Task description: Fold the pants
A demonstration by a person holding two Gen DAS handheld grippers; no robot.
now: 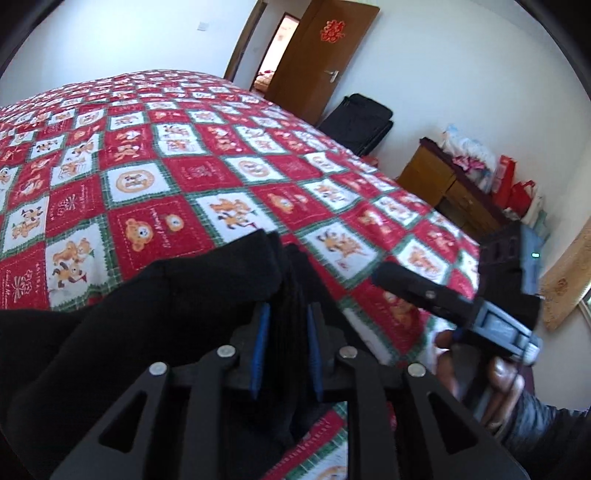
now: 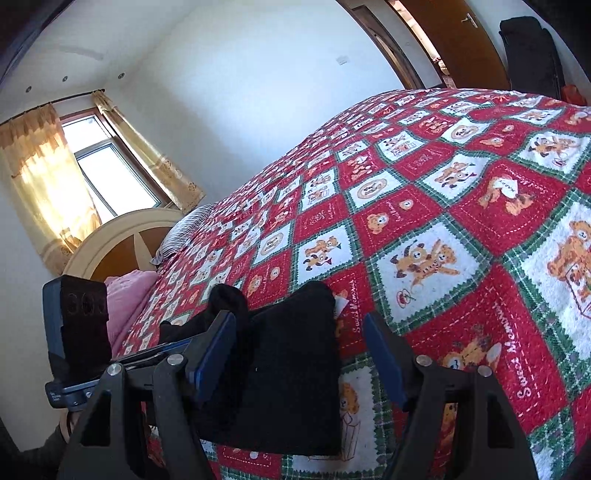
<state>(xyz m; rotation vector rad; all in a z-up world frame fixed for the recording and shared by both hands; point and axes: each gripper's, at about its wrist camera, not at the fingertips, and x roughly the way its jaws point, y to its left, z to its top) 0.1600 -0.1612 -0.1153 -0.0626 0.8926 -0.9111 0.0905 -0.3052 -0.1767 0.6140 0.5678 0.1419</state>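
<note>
One huge bed fills most of both views, covered in a red, white and green teddy-bear quilt that's bare and flat nearly everywhere, so loads of open room toward the far edge and the door. The headboard side has a striped pillow and something pink bunched at the edge.

The black pants sit at the near edge of the quilt in a folded bundle. The left gripper is clamped on a thick wad of the pants, blue pads pinching the layers. The right gripper is spread wide, straddling the bundle without squeezing it.

Quilt squares read "Sweet Memories". The door has a red paper-cut decoration.
</note>
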